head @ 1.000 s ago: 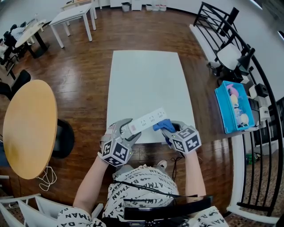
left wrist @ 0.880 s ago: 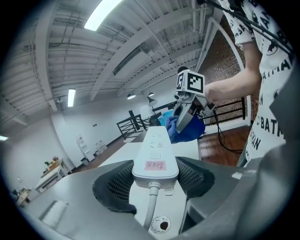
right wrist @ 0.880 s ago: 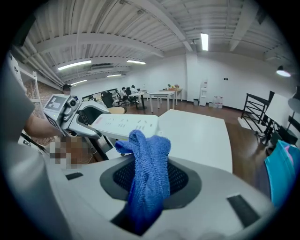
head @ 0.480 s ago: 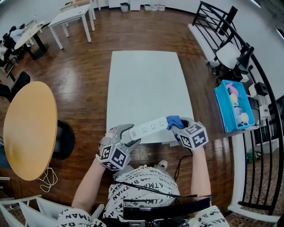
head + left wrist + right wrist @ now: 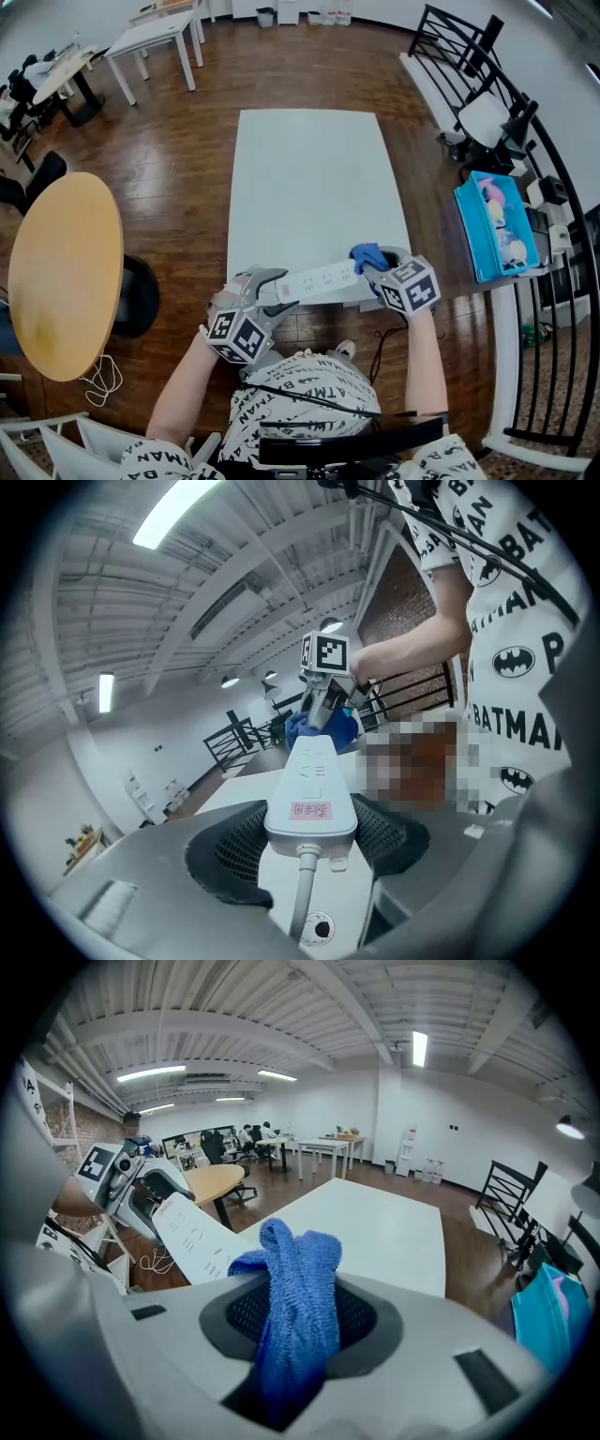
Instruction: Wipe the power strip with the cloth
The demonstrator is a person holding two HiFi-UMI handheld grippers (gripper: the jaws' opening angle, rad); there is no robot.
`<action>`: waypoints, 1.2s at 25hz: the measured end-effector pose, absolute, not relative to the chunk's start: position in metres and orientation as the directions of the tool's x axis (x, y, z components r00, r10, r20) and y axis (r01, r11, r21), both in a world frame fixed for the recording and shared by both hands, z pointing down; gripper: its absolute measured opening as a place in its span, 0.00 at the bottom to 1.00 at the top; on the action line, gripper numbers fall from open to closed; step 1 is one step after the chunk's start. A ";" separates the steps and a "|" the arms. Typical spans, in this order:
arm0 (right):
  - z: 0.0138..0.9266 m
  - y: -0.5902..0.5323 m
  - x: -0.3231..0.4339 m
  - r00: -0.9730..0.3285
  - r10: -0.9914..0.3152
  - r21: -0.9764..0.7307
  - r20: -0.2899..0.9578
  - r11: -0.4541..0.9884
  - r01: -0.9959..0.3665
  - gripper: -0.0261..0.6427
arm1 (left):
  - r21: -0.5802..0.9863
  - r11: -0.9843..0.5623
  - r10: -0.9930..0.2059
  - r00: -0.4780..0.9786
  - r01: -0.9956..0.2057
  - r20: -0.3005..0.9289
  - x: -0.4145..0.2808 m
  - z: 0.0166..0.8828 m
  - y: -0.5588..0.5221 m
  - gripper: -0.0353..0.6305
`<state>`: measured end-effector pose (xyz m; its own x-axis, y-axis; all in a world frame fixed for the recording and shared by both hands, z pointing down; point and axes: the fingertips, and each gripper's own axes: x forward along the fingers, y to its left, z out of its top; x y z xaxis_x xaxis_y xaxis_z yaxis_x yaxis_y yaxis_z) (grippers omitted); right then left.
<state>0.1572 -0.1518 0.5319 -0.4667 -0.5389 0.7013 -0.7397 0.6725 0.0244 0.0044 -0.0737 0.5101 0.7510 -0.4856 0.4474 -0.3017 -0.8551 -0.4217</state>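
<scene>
Over the worktop's [image 5: 309,178] near edge, left tool [image 5: 270,284] grips the power strip [image 5: 319,279], right tool [image 5: 378,265] pinches the cloth [image 5: 368,255] at its end; off the right edge, a blue bin [image 5: 469,234] holds colourful bits.

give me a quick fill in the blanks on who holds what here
1. The left gripper is shut on the ___ end of the power strip.
2. The right gripper is shut on a ___ cloth.
3. The cloth sits at the end of the power strip farthest from the ___ gripper.
4. Both are held over the near edge of a ___ table.

Missing words: cord; blue; left; white
</scene>
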 end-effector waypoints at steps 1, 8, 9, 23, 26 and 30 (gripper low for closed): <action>0.531 -0.153 0.157 -0.475 -0.543 0.014 0.692 0.669 -0.743 0.24 | -0.419 -0.861 -0.473 0.758 -0.288 0.449 0.006 0.511 -0.071 0.48; 0.515 -0.160 0.164 -0.489 -0.551 0.031 0.676 0.685 -0.728 0.24 | -0.405 -0.875 -0.445 0.772 -0.267 0.453 0.012 0.518 -0.064 0.48; 0.512 -0.160 0.167 -0.486 -0.543 0.044 0.685 0.697 -0.715 0.24 | -0.404 -0.874 -0.447 0.773 -0.270 0.451 0.012 0.517 -0.066 0.48; 0.526 -0.140 0.165 -0.412 -0.276 0.097 0.868 0.910 -0.404 0.24 | -0.426 -0.882 -0.404 0.787 -0.200 0.467 0.018 0.517 -0.063 0.48; 0.529 -0.136 0.154 -0.438 -0.236 0.068 0.867 0.928 -0.366 0.24 | -0.434 -0.882 -0.396 0.787 -0.183 0.473 0.021 0.517 -0.060 0.48; 0.529 -0.129 0.143 -0.439 -0.177 0.045 0.881 0.954 -0.296 0.24 | -0.447 -0.882 -0.379 0.789 -0.149 0.484 0.025 0.518 -0.055 0.48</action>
